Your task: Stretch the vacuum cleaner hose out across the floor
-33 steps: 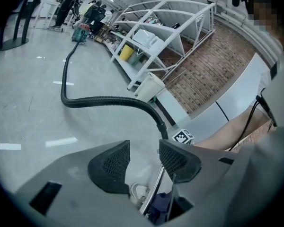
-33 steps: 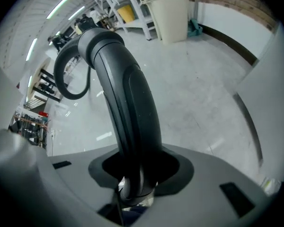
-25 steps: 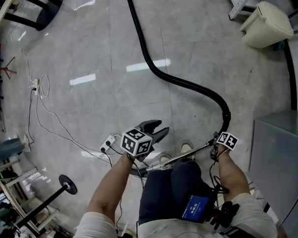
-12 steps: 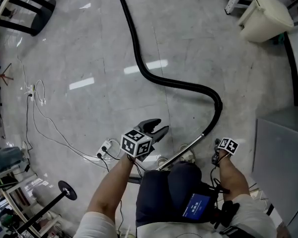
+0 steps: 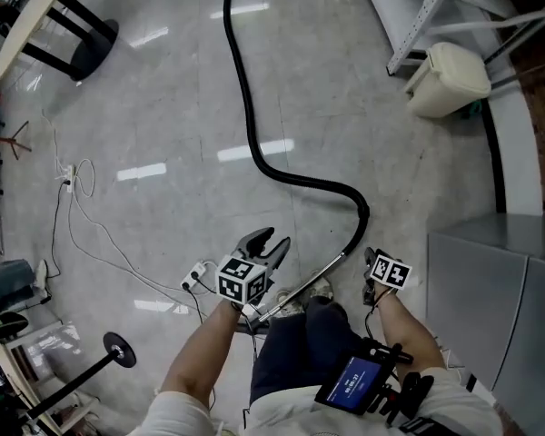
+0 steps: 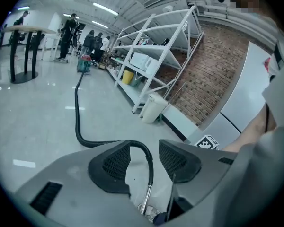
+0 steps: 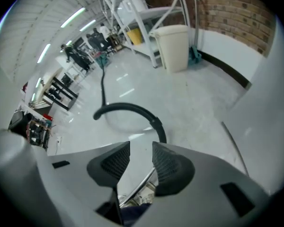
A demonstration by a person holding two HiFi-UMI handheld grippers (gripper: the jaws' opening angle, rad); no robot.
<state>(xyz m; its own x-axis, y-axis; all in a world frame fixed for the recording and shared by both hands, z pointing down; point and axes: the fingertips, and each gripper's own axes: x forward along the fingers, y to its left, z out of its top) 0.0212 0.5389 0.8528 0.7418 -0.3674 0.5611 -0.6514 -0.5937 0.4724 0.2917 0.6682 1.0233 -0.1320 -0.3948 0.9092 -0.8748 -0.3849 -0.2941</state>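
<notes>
Lifted off the hose since a second ago, the left gripper (image 6: 144,145) and right gripper (image 7: 141,145) hang above it with jaws wide apart and empty. Below, the black ribbed vacuum cleaner hose (image 5: 364,216) lies on the pale grey polished floor (image 5: 163,89), curling just ahead of the right gripper and snaking away across the room. Its chrome metal tube (image 5: 309,280) slants back between the two grippers.

The floor (image 5: 163,80) is viewed steeply from overhead by the head camera. From the left claw (image 6: 146,150) the room is looked across, low and nearly level. From the right claw (image 7: 141,155) the floor is faced more steeply. The black hose (image 5: 245,98), cream bin (image 5: 447,80) and white shelving (image 6: 156,56) are shared by all three views.
</notes>
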